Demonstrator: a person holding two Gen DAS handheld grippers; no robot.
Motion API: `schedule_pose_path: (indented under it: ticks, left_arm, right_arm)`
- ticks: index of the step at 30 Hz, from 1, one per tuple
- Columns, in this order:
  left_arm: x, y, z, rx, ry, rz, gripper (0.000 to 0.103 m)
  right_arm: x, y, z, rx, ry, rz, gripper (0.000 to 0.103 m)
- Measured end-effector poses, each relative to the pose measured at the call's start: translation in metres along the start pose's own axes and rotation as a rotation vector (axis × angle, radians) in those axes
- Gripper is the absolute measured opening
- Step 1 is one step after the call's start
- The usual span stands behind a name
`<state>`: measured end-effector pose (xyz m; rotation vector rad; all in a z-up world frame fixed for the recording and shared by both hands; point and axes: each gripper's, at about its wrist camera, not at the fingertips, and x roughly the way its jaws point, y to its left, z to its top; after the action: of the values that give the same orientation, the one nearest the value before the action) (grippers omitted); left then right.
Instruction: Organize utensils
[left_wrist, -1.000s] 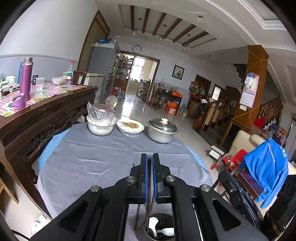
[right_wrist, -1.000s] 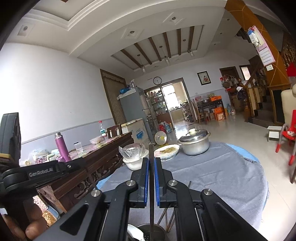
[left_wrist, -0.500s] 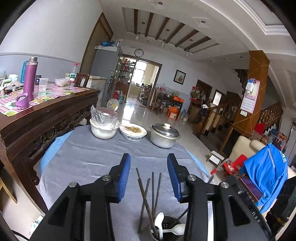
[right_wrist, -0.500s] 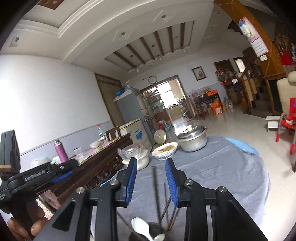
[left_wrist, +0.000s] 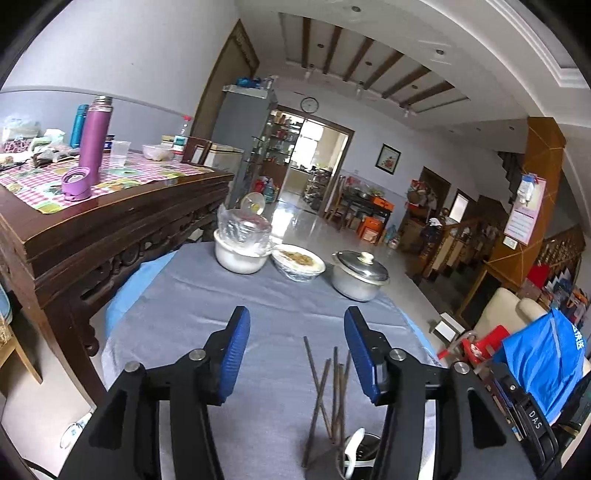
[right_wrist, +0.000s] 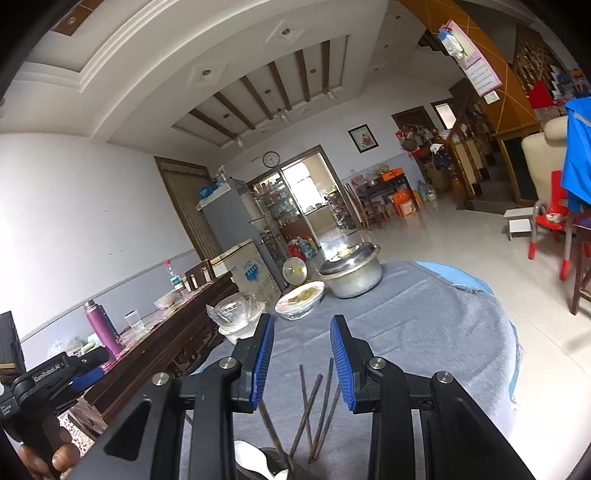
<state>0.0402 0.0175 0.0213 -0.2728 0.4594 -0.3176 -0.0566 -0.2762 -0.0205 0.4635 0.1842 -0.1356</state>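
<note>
Several dark chopsticks (left_wrist: 334, 391) stand upright in a round metal utensil holder (left_wrist: 364, 452) at the near edge of the grey-clothed table, together with a white spoon (left_wrist: 352, 445). My left gripper (left_wrist: 297, 350) is open and empty, its blue pads spread either side above the chopsticks. In the right wrist view the same chopsticks (right_wrist: 314, 410) and white spoon (right_wrist: 255, 456) show below my right gripper (right_wrist: 301, 354), which is open and empty too. The left gripper's body (right_wrist: 48, 373) shows at the left edge of that view, held in a hand.
At the far side of the table (left_wrist: 221, 325) stand a white bowl with a plastic-wrapped dish on top (left_wrist: 242, 243), a wrapped bowl of food (left_wrist: 299, 260) and a lidded steel pot (left_wrist: 360, 275). A dark wooden sideboard (left_wrist: 110, 221) with a purple flask (left_wrist: 94, 138) stands to the left.
Both grippers were shut on chopsticks a second ago. Both have opened and let them drop into the holder. Both grippers have since widened further and lifted slightly.
</note>
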Motion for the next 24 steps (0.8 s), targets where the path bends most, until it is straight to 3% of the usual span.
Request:
schedule_pose_path:
  ticks: [15, 24]
  left_arm:
    - [0.030, 0.056, -0.001, -0.112, 0.079, 0.100, 0.058]
    - [0.059, 0.072, -0.013, -0.120, 0.159, 0.152, 0.058]
  right_arm:
    - [0.017, -0.034, -0.002, 0.095, 0.076, -0.042, 0.034]
    - [0.033, -0.043, -0.011, 0.118, 0.138, -0.066, 0.034]
